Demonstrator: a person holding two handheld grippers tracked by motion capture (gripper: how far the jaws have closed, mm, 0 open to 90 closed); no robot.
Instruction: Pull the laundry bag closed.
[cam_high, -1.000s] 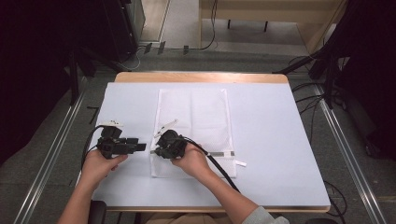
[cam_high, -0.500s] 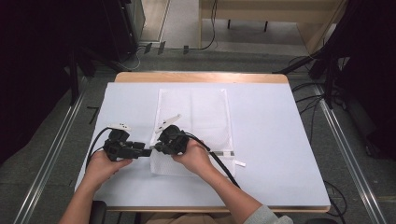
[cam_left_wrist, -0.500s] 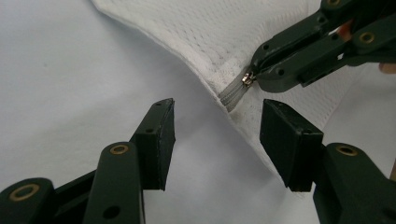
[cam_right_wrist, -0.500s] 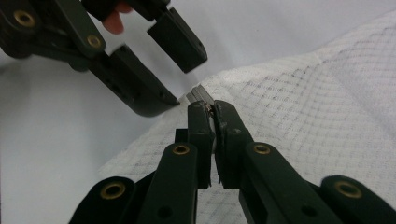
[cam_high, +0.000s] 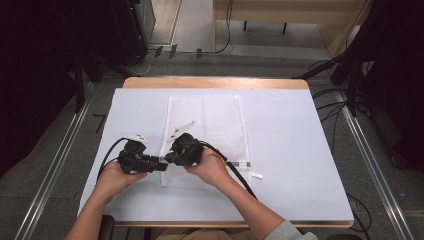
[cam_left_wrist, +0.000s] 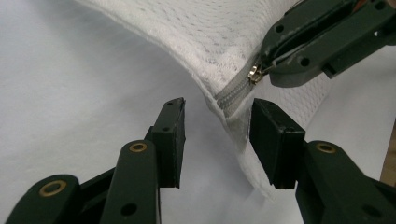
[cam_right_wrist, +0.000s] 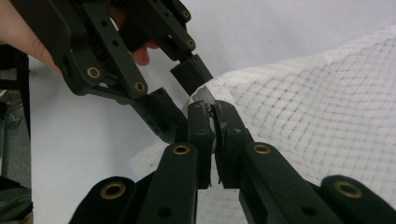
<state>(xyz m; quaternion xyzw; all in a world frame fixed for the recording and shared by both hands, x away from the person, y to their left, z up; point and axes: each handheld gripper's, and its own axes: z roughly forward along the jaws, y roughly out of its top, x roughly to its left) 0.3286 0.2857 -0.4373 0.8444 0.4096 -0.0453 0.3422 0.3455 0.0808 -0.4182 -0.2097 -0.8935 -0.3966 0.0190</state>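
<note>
While level, both hands (cam_high: 212, 167) at mesh bag (cam_high: 220, 120) corner.

The right tool (cam_right_wrist: 213, 121) hides the zipper pull (cam_left_wrist: 254, 73).

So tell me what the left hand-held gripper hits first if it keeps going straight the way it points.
Most likely the corner of the white mesh bag at the end of its zipper, which already lies between the left hand-held gripper's jaws, just closing. Behind it, the right hand-held gripper is clamped on the zipper pull.
</note>
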